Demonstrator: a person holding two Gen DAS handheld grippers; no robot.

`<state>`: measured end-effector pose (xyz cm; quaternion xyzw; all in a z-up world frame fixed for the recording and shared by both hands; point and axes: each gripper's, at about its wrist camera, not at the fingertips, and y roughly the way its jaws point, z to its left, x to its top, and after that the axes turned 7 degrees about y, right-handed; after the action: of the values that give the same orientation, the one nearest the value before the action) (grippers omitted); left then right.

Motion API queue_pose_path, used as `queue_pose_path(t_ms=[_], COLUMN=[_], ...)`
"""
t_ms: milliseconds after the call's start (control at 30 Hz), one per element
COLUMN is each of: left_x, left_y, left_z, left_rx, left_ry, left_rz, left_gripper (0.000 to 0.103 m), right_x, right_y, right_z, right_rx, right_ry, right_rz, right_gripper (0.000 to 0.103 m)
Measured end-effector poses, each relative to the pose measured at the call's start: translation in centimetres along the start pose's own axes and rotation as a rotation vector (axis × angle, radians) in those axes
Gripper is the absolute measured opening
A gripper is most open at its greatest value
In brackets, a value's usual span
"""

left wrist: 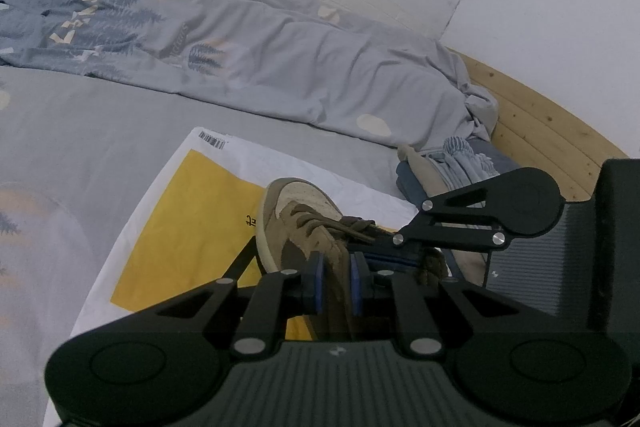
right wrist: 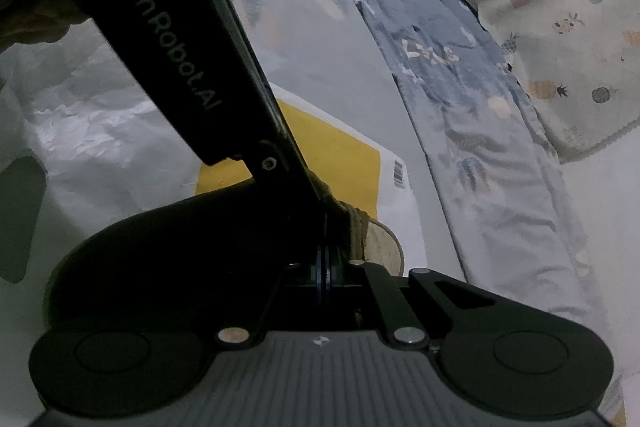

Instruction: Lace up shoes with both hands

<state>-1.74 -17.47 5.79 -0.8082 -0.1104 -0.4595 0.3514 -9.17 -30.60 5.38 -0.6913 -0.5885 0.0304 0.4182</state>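
Left gripper (left wrist: 337, 283) on shoe (left wrist: 298, 223) (tongue).

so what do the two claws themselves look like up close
Both are matte black. The left claw has flat linkage arms with triangular cut-outs, silver rivets, round discs at the base, a ribbed grey body with a small white mark, and blue pads. The right claw looks the same; the left claw's side reads "GenRobot.AI".

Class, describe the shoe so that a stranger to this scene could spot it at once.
On the grey bed sheet lies a white and yellow bag. The shoe sits on it, the only brown and beige thing there, with brown laces.
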Motion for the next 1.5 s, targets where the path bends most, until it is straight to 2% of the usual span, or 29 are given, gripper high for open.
queue_pose_path(t_ms=[533, 1300, 1500], left_x=[-0.1, -0.3, -0.2], left_y=[-0.1, 0.2, 0.2], left_z=[-0.2, -0.4, 0.1], left_rx=[0.004, 0.012, 0.003], left_ry=[-0.006, -0.007, -0.036], left_rz=[-0.001, 0.007, -0.008], left_gripper=[0.011, 0.01, 0.012], right_x=[-0.3, 0.1, -0.6], right_y=[-0.2, -0.1, -1.0], right_z=[0.0, 1.7, 1.3], right_rx=[0.002, -0.047, -0.088], right_ry=[-0.016, -0.039, 0.025], right_rz=[-0.023, -0.071, -0.075], right_gripper=[0.0, 0.0, 0.0])
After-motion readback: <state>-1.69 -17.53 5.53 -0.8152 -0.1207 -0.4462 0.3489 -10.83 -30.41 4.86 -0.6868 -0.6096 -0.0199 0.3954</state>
